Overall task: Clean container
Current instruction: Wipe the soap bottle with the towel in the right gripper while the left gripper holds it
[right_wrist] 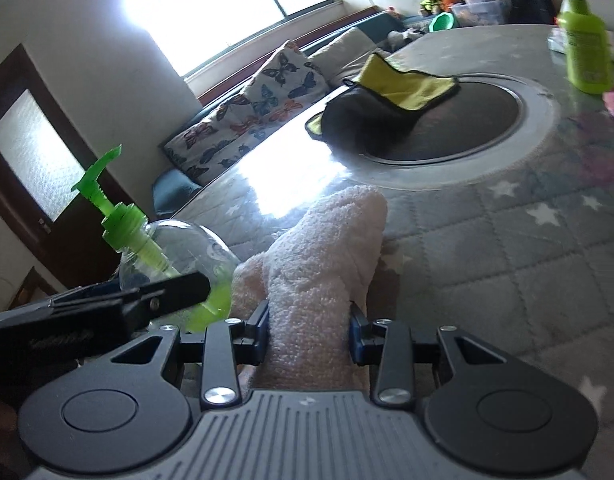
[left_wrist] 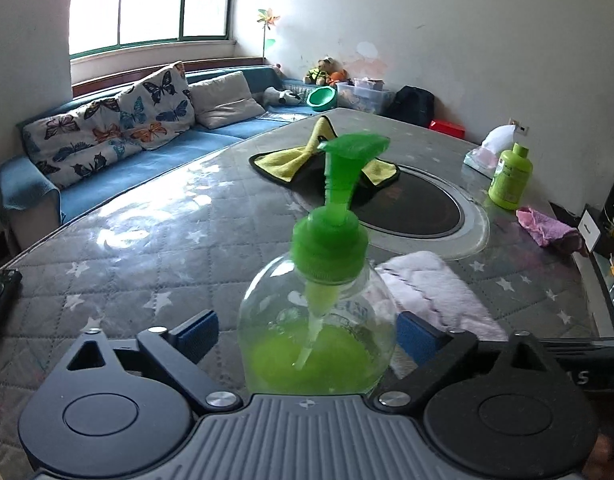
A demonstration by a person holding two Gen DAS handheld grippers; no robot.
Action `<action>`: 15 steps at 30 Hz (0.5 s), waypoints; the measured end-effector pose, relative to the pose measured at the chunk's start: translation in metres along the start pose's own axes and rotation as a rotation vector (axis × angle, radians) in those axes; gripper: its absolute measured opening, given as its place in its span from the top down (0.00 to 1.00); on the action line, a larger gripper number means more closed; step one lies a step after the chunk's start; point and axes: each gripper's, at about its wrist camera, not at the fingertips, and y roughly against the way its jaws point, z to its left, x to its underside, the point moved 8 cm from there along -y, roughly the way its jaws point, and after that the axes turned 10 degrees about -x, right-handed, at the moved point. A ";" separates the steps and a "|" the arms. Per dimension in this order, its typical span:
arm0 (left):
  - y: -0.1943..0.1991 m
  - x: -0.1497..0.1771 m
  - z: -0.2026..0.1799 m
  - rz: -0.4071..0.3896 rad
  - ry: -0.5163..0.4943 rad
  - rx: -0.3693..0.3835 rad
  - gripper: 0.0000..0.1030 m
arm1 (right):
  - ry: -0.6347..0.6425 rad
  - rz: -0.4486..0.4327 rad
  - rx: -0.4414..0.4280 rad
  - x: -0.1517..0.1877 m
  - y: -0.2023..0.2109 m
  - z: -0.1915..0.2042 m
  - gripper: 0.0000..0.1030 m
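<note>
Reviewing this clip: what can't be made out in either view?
- Pump bottle base: left wrist view, hidden behind the tongs' housing.
- Left tongs contact: bottle blocks the right pad.
- White towel lower end: right wrist view, hidden below right tongs.
- Green bottle label: right wrist view, blurred.

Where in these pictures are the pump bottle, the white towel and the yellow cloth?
pump bottle (left_wrist: 319, 320): left wrist view, on its clear round body.
white towel (right_wrist: 327, 256): right wrist view, on the bunched part ahead of the fingers.
yellow cloth (right_wrist: 411, 82): right wrist view, on its yellow face.
</note>
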 end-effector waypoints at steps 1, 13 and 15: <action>-0.001 0.000 -0.002 0.002 -0.001 -0.003 0.14 | -0.013 -0.008 0.006 0.000 0.004 -0.003 0.64; 0.009 0.012 -0.015 -0.022 -0.098 0.158 0.16 | -0.071 -0.096 -0.064 -0.022 0.040 0.000 0.65; 0.016 0.018 -0.022 -0.031 -0.146 0.215 0.16 | -0.072 -0.110 -0.090 -0.027 0.045 0.004 0.65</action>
